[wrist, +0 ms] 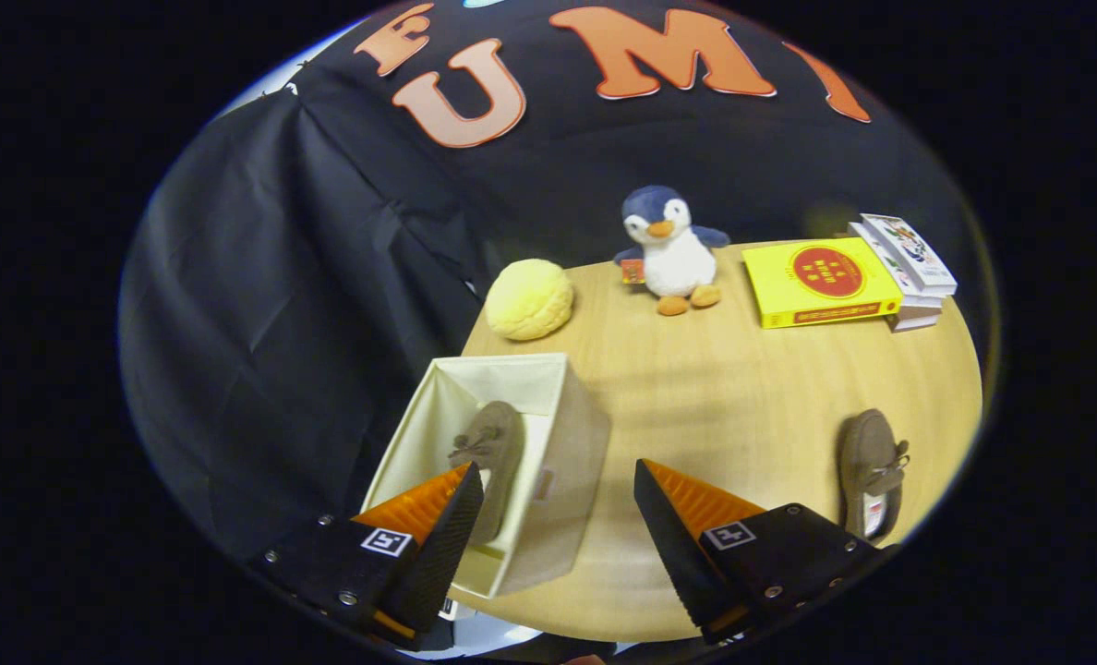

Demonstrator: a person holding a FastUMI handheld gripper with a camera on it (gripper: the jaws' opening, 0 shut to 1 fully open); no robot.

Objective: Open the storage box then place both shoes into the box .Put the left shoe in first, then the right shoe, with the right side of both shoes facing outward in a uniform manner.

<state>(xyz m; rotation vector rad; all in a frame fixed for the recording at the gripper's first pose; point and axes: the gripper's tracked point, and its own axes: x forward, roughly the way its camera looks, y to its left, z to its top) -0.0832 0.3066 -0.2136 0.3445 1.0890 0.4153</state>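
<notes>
Worktop [724, 406]: a round wooden surface filling the centre and right of the frame; it carries everything named below.
Storage box [567, 434]: pale fabric, open at the top, sitting at the lower left of the frame on the near left part of the worktop. No lid is seen on it, so the opening step looks done.
Box contents: one brown shoe [491, 453] lies inside, along the box's right-hand wall, partly hidden behind the left finger. Which way its sides face cannot be told from here.
Second shoe [872, 471]: a matching brown shoe with a bow, lying on the bare worktop at the lower right of the frame, well apart from the box and just beyond the right finger.
Progress: roughly halfway by my judgement; first shoe in, second shoe not yet picked up and boxed.
Gripper [558, 503]: its fingers are spread wide with nothing between them; the box's near corner and bare worktop show in the gap.
Books [825, 282]: a yellow one and a small stack beside it, upper right of the frame, at the far edge.
Penguin toy [670, 254]: upright, upper centre.
Yellow bun-like cushion [528, 297]: left of the penguin, beyond the box.
</notes>
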